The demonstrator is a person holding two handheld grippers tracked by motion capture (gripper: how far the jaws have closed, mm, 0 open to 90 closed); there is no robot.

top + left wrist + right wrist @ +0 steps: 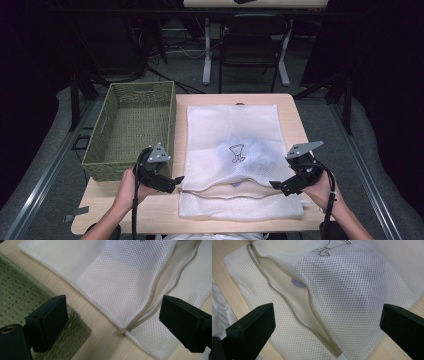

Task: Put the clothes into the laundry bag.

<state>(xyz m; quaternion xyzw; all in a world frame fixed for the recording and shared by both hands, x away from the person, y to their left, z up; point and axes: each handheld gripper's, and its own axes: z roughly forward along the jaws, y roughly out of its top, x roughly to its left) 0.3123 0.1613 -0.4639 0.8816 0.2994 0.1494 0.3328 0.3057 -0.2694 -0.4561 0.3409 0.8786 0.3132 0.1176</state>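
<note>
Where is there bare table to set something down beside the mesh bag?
Bare wood runs along the near table edge, below the green basket and behind the left tool. A narrow strip lies right of the mesh bag, crowded by the right tool. The basket itself looks empty.

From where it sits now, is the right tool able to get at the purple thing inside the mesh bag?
Probably yes. The right tool is open at the mesh bag, whose zipper opening gapes toward it. The purple thing peeks just inside, with nothing across the gap; the upper mesh may need lifting.
</note>
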